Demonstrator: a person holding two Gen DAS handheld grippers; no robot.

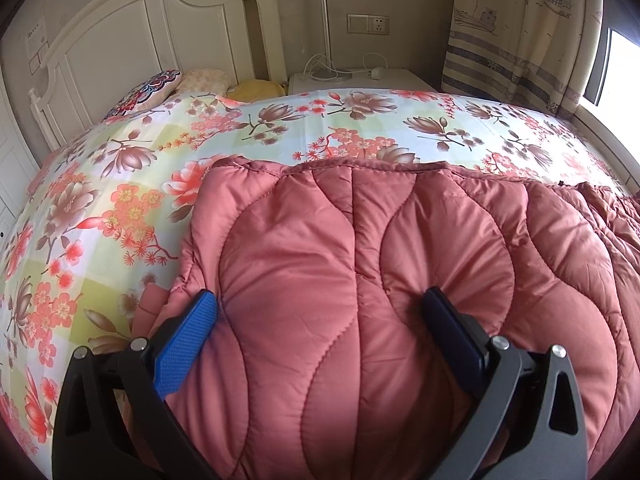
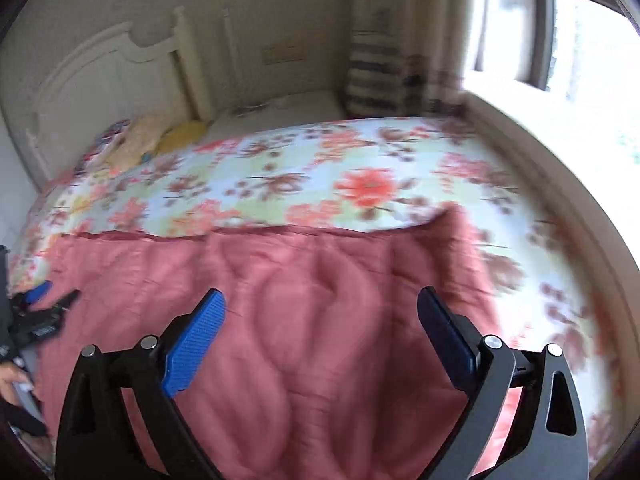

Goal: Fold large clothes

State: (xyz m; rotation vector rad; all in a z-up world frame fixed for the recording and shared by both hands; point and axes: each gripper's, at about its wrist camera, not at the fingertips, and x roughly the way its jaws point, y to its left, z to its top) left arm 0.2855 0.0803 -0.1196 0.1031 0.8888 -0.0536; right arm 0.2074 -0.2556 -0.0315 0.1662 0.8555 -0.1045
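Observation:
A large pink quilted garment (image 1: 360, 260) lies spread on the bed, its far hem running across the floral sheet. My left gripper (image 1: 318, 306) stands open and wide over its near left part. Both fingertips press into the puffy fabric, which bulges up between them. In the blurred right wrist view the same garment (image 2: 280, 300) fills the foreground. My right gripper (image 2: 320, 304) hovers open above it with nothing between its fingers. The left gripper (image 2: 56, 294) shows small at the far left edge, resting on the garment.
The floral bed sheet (image 1: 120, 168) extends past the garment to the pillows (image 1: 148, 90) and white headboard (image 1: 120, 40). A nightstand (image 1: 360, 78) with a lamp and cables stands behind the bed. Curtain (image 1: 520, 40) and window at right. A hand (image 2: 10, 380) shows at lower left.

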